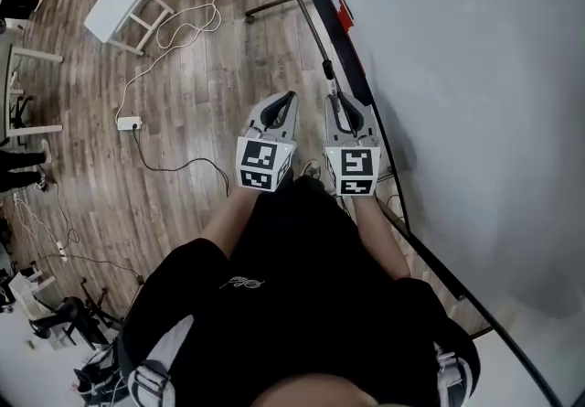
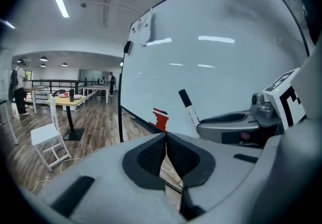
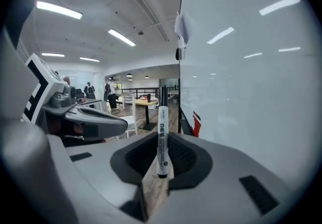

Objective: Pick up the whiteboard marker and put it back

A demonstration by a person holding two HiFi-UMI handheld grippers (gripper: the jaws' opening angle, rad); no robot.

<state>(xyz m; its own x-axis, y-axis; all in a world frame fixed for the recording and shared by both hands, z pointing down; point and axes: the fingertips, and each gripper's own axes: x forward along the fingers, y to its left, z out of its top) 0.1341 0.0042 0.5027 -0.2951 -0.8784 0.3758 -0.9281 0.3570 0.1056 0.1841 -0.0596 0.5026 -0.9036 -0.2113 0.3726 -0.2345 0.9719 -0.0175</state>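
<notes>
Between right tongs (image 3: 162,140): white, black-capped whiteboard marker (image 3: 162,122), gripped | left tongs (image 2: 166,140) closed, empty

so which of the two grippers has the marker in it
The right gripper: its jaws clamp the whiteboard marker. The left gripper has its jaws shut on nothing.

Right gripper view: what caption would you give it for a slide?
Right claw shut on a whiteboard marker, black cap end outward, beside the whiteboard.

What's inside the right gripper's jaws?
A marker, upright, pinched by the right gripper. Floor shows through the gap below. The marker's clamped sides are covered by the jaws.
</notes>
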